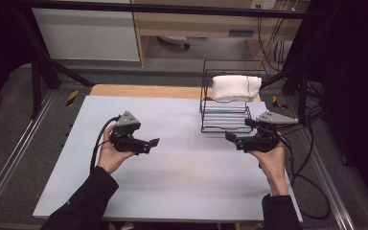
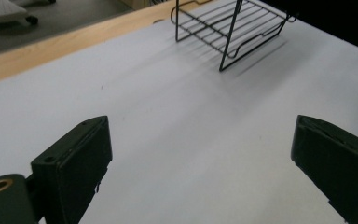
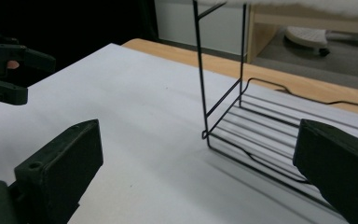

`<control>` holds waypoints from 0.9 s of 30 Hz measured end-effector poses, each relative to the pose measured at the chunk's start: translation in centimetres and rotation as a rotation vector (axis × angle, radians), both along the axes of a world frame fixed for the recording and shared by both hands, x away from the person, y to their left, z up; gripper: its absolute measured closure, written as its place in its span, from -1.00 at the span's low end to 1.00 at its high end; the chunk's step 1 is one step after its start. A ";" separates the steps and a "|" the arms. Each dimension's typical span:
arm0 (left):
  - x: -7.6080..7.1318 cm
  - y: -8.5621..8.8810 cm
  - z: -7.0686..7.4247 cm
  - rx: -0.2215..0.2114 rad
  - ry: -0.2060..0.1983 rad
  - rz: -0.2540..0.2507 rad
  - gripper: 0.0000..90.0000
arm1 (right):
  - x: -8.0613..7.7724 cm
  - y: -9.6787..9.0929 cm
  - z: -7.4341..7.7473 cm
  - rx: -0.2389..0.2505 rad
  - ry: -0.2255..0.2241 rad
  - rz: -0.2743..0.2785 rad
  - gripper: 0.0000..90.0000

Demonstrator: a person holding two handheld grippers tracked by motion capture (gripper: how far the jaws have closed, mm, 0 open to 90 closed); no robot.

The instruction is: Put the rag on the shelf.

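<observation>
A black wire rack (image 1: 225, 117) stands at the back right of the white table (image 1: 172, 172), with a folded white towel (image 1: 236, 87) lying on its top shelf. My left gripper (image 1: 152, 143) hovers over the table's left half, open and holding nothing, pointing right. My right gripper (image 1: 234, 136) is just in front of the rack's near right corner, open and holding nothing, pointing left. The left gripper view has the rack's lower shelf (image 2: 233, 25) far ahead. In the right gripper view the rack's corner post (image 3: 201, 70) is close, and the left gripper (image 3: 21, 74) shows at the far left.
A wooden strip (image 1: 143, 90) runs along the table's far edge. Black frame bars (image 1: 43, 48) and cables (image 1: 311, 158) flank the table. A white cabinet (image 1: 86, 28) and a wooden desk (image 1: 196, 21) stand behind.
</observation>
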State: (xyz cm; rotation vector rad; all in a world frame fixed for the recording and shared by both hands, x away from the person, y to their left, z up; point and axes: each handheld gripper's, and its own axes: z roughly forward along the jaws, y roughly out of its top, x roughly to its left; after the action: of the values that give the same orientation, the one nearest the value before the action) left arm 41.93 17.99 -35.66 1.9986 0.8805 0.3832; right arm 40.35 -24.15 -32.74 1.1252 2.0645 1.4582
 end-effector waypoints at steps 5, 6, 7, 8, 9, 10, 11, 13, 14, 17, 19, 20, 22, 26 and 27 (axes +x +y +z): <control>-1.7 2.7 -1.5 -0.003 0.002 0.024 -0.88 | -0.3 0.5 -1.6 -0.026 0.026 0.037 -0.99; -2.0 3.3 -1.8 -0.002 0.002 0.028 -0.88 | -0.4 0.6 -2.0 -0.028 0.032 0.043 -0.99; -2.3 3.8 -2.2 -0.004 0.005 0.034 -0.88 | -0.5 0.6 -2.3 -0.029 0.040 0.047 -0.99; -2.7 4.2 -2.5 0.000 0.003 0.036 -0.88 | -0.6 0.7 -2.7 -0.030 0.044 0.050 -0.99; -3.0 4.7 -2.9 0.009 0.002 0.040 -0.88 | -0.7 0.6 -3.1 -0.030 0.046 0.055 -0.99; -3.3 5.1 -3.2 0.013 0.003 0.043 -0.88 | -0.8 0.6 -3.5 -0.021 0.052 0.058 -0.99; -3.6 5.5 -3.6 0.008 0.007 0.047 -0.88 | -0.9 0.6 -3.9 -0.012 0.057 0.065 -0.99; -4.1 6.4 -4.3 0.008 0.013 0.053 -0.88 | -1.3 0.4 -4.8 0.001 0.062 0.068 -0.99; -4.3 6.8 -4.7 0.008 0.016 0.060 -0.87 | -1.4 0.3 -5.2 0.003 0.063 0.070 -0.99; -4.9 8.0 -5.7 0.006 0.030 0.077 -0.87 | -1.8 0.0 -6.5 0.007 0.078 0.072 -0.99; -5.2 8.7 -6.4 0.011 0.039 0.089 -0.87 | -2.1 -0.2 -7.4 0.000 0.089 0.071 -0.99; -5.4 8.9 -6.7 0.005 0.041 0.097 -0.87 | -2.2 -0.4 -7.7 -0.004 0.092 0.072 -0.99; -5.6 9.4 -7.0 0.003 0.048 0.098 -0.87 | -2.5 -0.6 -8.5 0.000 0.103 0.074 -0.99; -6.1 10.0 -7.4 0.001 0.037 0.093 -0.87 | -3.0 -1.1 -9.7 -0.024 0.129 0.093 -0.99; -6.1 10.1 -7.5 -0.004 0.033 0.093 -0.87 | -3.2 -1.3 -9.9 -0.022 0.135 0.096 -0.99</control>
State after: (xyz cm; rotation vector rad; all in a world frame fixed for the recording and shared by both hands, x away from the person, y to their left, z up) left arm 35.79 28.12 -43.18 1.9700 0.9964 0.4013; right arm 37.19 -25.46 -42.66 1.1602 2.2496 1.4350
